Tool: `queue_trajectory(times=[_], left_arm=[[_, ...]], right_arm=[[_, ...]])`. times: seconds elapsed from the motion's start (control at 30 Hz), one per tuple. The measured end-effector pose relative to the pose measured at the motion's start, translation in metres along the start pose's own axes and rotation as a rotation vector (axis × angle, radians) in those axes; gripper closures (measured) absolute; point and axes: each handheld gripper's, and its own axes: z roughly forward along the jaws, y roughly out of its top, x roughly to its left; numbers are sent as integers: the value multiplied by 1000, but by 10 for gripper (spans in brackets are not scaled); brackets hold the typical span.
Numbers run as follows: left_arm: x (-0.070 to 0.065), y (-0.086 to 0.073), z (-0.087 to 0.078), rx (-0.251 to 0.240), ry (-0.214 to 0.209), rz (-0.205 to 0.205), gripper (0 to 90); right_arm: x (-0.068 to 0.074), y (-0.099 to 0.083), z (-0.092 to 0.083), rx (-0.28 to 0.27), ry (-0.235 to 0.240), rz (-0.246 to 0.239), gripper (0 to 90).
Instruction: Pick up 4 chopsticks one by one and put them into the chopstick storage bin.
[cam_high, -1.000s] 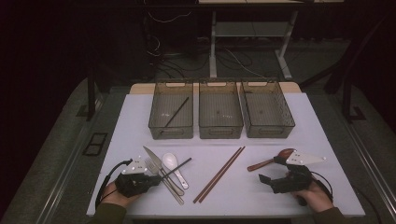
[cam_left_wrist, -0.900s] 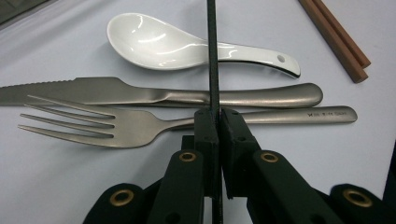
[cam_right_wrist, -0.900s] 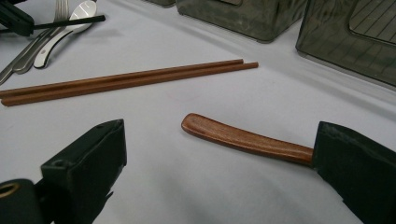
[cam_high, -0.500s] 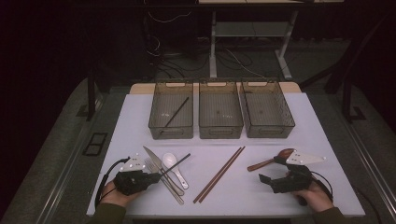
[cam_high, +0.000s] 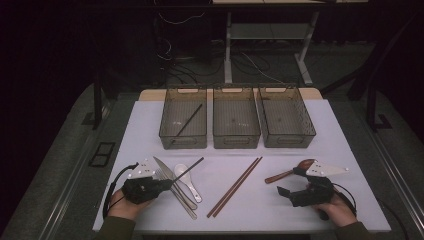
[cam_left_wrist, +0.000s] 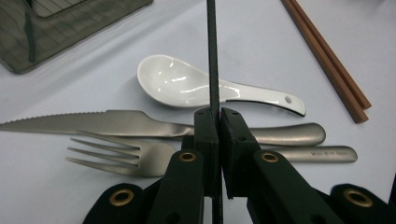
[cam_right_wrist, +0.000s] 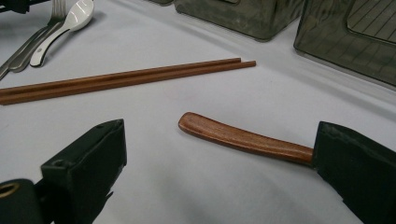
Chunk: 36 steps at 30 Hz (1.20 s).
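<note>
Jaws, left: pressed tight on a thin black chopstick (cam_left_wrist: 213, 60), which the left gripper (cam_high: 159, 184) holds just above the cutlery pile, tip angled toward the bins.
Jaws, right: spread wide and holding nothing; the right gripper (cam_high: 284, 192) sits low on the white table (cam_high: 350, 165), straddling the handle of a brown wooden spoon (cam_right_wrist: 243, 138).
Left bin: the smoky translucent plastic bin (cam_high: 183, 119) on the left already has one matching black chopstick (cam_high: 188, 120) lying slantwise inside. One stick sorted, by the look of it!
Middle bin: the middle translucent bin (cam_high: 236, 118) looks empty.
Right bin: the right translucent bin (cam_high: 285, 118) looks empty too.
Cutlery pile: a serrated steel knife (cam_left_wrist: 116, 122), a steel fork (cam_left_wrist: 121, 157) and a white ceramic soup spoon (cam_left_wrist: 187, 86) wait under the left gripper.
Centre: a pair of reddish-brown wooden chopsticks (cam_high: 235, 186) lies untouched.
Progress: early days, I reckon; the held chopstick wants dropping beside its twin, and everything else is still on the table.
</note>
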Motion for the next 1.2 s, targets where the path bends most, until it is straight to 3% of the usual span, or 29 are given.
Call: queue_trajectory(times=[1.2], left_arm=[[13,28,4,-88,19,-2,849]], right_arm=[[0,0,-1,-3,2,5,29]])
